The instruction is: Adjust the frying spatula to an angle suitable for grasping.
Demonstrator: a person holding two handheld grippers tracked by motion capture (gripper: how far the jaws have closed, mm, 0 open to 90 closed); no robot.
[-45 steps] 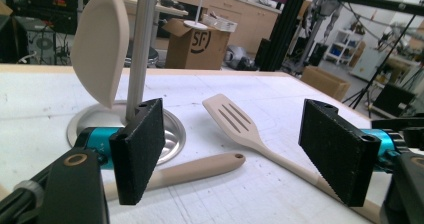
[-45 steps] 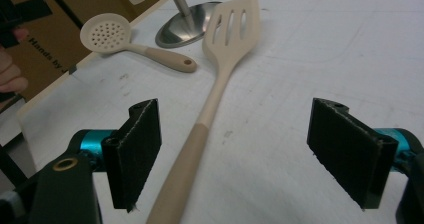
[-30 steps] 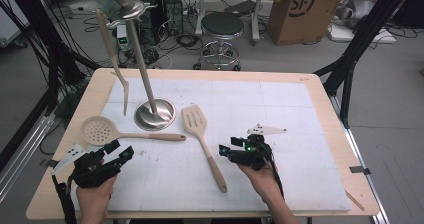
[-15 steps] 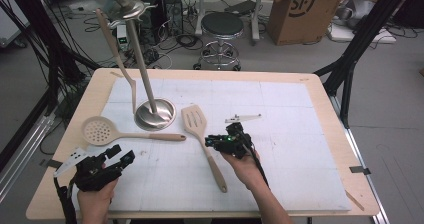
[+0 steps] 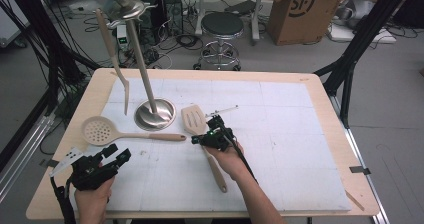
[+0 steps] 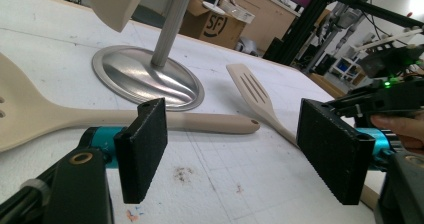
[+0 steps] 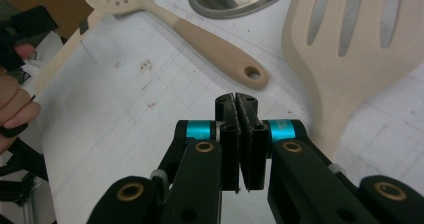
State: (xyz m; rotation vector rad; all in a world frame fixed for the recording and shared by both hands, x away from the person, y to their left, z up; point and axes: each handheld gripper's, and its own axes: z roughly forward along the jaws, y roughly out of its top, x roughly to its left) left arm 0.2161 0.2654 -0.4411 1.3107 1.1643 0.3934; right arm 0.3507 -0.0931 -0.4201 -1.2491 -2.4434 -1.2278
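Black tool (image 7: 239, 115) with teal bands, brass screws, textured pads.

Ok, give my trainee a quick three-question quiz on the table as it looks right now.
1. True or false: the right gripper has its jaws pressed together with nothing between them.
2. Which utensil lies nearest the right gripper: A) the round perforated skimmer, B) the slotted spatula, C) the utensil hanging on the metal stand?
3. How do the left gripper jaws stand?

Key: 1. True. 2. B; its blade lies just beside the shut jaws in the right gripper view. 3. Wide apart, holding nothing, above the white mat.
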